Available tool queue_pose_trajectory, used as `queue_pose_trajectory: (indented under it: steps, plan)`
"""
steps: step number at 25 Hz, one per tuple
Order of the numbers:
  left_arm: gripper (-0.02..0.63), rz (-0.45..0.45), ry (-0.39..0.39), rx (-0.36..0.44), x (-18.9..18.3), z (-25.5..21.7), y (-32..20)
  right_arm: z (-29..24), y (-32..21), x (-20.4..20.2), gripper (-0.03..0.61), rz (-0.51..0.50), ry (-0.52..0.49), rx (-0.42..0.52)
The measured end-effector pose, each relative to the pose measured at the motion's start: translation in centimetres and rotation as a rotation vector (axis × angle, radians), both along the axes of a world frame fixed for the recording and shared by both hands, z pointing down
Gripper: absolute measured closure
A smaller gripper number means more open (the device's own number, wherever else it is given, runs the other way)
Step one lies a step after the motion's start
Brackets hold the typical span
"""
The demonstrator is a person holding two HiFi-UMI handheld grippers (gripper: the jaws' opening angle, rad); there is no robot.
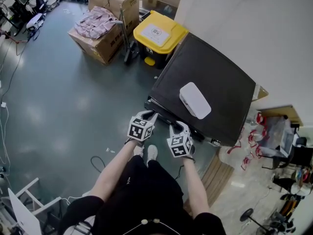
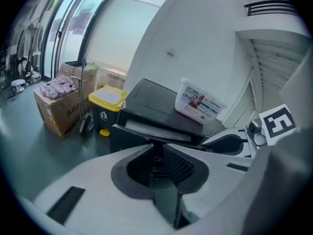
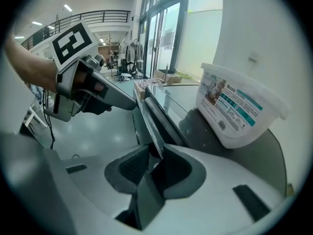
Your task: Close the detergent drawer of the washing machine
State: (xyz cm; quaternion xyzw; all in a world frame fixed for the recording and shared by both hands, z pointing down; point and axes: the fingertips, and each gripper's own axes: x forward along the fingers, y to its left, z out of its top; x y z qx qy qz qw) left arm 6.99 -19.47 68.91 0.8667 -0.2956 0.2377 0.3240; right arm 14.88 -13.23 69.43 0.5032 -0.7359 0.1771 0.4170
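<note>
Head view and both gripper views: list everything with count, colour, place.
washing machine: one, black top, by white wall
drawer: one, dark, pulled out at its front
tub: one, white, on the machine's top
bin: one, yellow lid, beside the machine
boxes: two, brown, left of the bin
cloth: one, pink, on a box
left gripper: one, white, shut on the drawer
right gripper: one, white, open round the machine's front edge
legs: two, black shorts, below the grippers

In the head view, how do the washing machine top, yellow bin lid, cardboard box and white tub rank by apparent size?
1. washing machine top
2. cardboard box and yellow bin lid: look alike
3. white tub, smallest
</note>
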Motion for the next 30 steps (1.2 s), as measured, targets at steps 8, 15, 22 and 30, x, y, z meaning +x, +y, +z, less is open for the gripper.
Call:
queue_pose_trajectory:
  steps: [8, 15, 22, 30]
  plan:
    - [0.572, 0.017, 0.005, -0.004, 0.5, -0.1, -0.4, -0.1, -0.3, 0.5, 0.463, -0.070, 0.251, 0.068]
    - [0.572, -0.002, 0.023, -0.012, 0.8, 0.1, -0.8, -1.6, -0.4, 0.1, 0.494, -0.149, 0.472, 0.203]
    - [0.572, -0.006, 0.029, -0.021, 1.0, -0.1, -1.3, -1.9, -1.6, 1.3, 0.374, -0.094, 0.374, 0.171]
    - [0.572, -0.023, 0.043, -0.031, 1.3, 0.0, -1.9, -2.0, -2.9, 2.3, 0.332, -0.031, 0.234, 0.080]
